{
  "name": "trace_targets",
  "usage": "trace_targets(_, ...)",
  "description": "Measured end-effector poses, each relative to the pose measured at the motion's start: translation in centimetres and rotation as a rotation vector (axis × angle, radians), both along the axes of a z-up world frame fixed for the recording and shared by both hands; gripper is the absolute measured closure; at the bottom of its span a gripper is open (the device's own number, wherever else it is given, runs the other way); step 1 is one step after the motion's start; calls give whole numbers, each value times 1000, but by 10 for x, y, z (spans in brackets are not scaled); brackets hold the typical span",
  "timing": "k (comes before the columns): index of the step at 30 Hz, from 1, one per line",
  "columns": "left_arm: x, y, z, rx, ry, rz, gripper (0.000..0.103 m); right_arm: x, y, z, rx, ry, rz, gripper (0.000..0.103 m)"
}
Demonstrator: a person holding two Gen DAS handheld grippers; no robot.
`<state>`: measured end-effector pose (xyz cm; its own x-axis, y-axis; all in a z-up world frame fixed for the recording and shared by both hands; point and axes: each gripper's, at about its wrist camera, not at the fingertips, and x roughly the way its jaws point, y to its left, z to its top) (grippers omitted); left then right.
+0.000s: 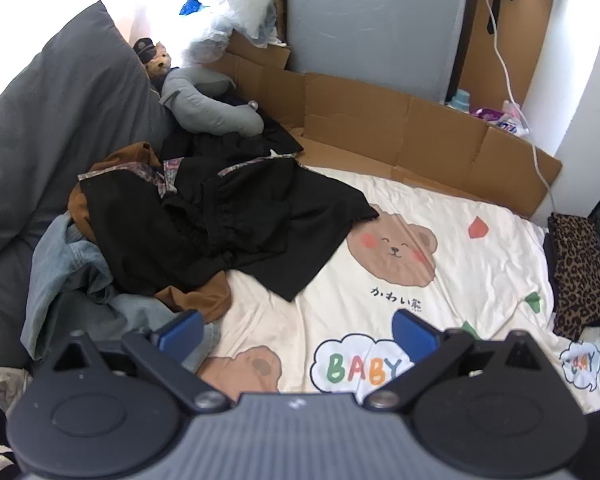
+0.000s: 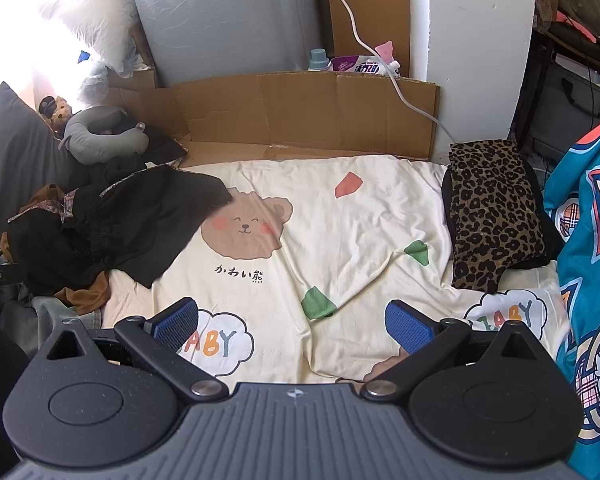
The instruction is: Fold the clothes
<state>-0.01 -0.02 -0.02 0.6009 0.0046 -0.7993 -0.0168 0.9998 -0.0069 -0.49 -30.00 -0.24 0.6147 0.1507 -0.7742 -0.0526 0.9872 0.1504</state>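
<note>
a cream bedsheet [image 2: 340, 216] printed with bears and "baby" clouds covers the bed. a heap of unfolded clothes [image 1: 204, 216], mostly black with brown and denim pieces, lies at nine o'clock on it. a folded leopard-print garment [image 2: 492, 212] rests at three o'clock. flattened cardboard [image 2: 300, 108] lines the far edge at twelve o'clock, a grey pillow [image 1: 60, 120] at ten. the left gripper [image 1: 298, 330] and the right gripper [image 2: 292, 320] both hang above the sheet, jaws spread wide, holding nothing.

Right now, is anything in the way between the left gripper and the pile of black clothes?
Nothing visible. The left gripper hangs open above the bear sheet, and only bare sheet lies between it and the black clothes. The leopard-print cloth sits far off at the right edge.
</note>
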Motion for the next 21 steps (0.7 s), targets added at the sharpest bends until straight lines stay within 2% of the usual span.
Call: trace_targets(21,-2,1,0,14,-4,-1,1,-1,0,1,0,1,-11,0)
